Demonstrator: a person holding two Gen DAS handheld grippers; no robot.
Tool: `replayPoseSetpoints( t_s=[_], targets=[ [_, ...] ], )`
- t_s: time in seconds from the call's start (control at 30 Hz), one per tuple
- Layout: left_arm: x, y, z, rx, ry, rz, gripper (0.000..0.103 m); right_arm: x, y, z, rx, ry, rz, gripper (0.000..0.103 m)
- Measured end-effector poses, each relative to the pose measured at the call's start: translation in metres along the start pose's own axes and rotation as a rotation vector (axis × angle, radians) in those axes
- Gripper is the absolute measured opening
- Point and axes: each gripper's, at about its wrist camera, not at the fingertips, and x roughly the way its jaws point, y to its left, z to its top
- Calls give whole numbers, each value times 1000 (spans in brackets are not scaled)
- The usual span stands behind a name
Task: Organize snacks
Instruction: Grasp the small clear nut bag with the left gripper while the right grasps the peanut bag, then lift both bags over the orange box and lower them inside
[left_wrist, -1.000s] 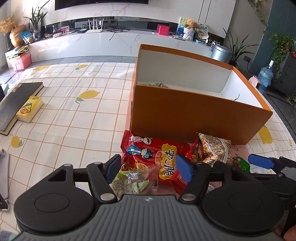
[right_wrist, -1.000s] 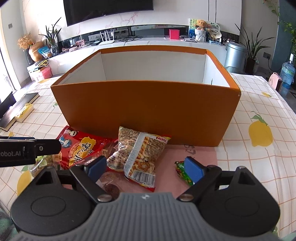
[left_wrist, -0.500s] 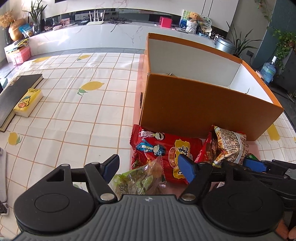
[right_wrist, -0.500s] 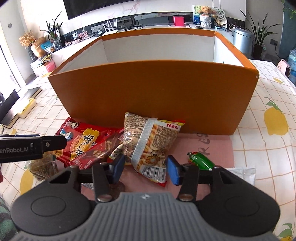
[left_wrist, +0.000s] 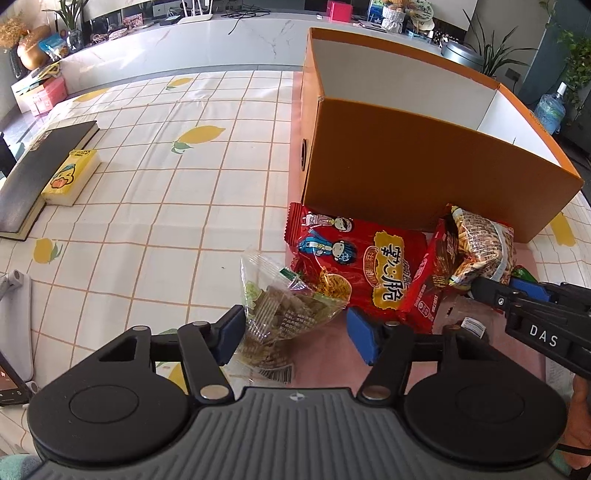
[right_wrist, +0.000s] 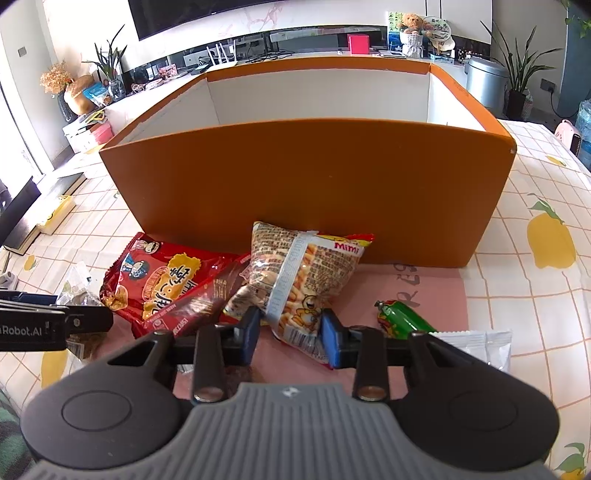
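Our right gripper (right_wrist: 290, 334), just closing, pinches the cracker bag (right_wrist: 299, 273); our left gripper (left_wrist: 293, 334), narrowing, brackets the clear bag (left_wrist: 280, 306). We should lift both over the box (right_wrist: 306, 177) wall.

The orange box (right_wrist: 314, 184) hides its own floor behind its near wall. A white sachet (right_wrist: 476, 343) lies partly behind the gripper body. Packet print is unreadably small.
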Motion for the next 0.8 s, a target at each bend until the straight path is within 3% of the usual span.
replayPoseSetpoints(
  t_s=[0.33, 0.8],
  targets=[
    [6, -10, -5, 93, -28, 73, 53, 0, 3, -3, -19, -9, -11, 27],
    [-9, -12, -7, 60, -74, 87, 44, -19, 8, -4, -66, -78, -23, 24]
  ],
)
